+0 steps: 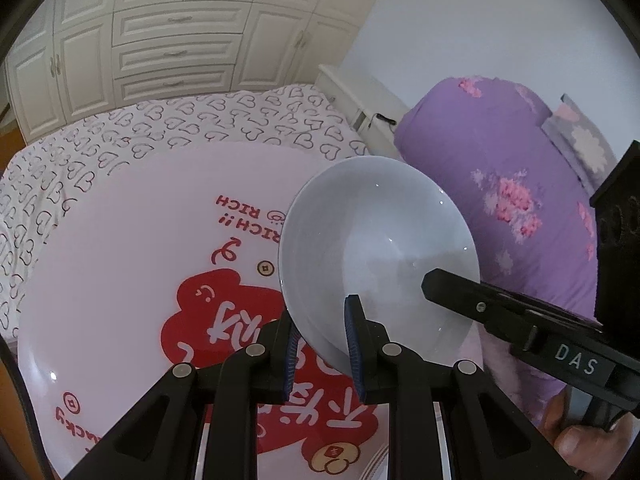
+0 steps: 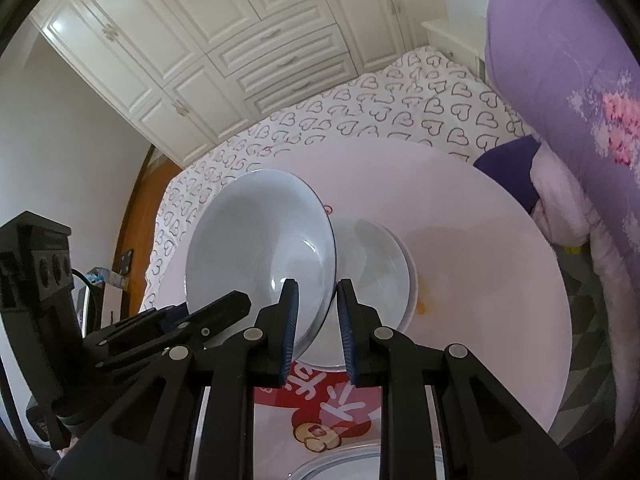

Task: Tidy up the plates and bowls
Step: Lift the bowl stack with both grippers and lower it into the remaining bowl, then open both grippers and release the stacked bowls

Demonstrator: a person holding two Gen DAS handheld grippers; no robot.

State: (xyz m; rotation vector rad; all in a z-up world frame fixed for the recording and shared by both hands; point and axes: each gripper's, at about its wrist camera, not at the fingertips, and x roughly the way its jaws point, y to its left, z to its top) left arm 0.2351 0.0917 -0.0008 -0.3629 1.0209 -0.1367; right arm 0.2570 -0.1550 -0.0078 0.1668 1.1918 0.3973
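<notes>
Both grippers pinch the same white bowl (image 1: 380,248) by its rim, one on each side. The left gripper (image 1: 326,356) clamps the near-left edge with its blue pads, and the right gripper (image 2: 318,328) clamps the opposite edge. I think two grips are used because the bowl is smooth and wide, so one pinch on a thin rim could let it swing. The bowl is lifted and tilted above the round white table (image 1: 120,240), which has a red cartoon print.

Directly under it, in the right wrist view, a second white bowl (image 2: 384,264) stands on the table, so the held one seems placed for nesting inside it. At the bottom edge of this view there is a pale plate rim (image 2: 340,464); it is perhaps a stack, but the view cuts it.

Count: two bowls, at least one plate, two grippers. Behind are a heart-pattern bed (image 1: 200,120) and a purple quilt (image 1: 500,184).
</notes>
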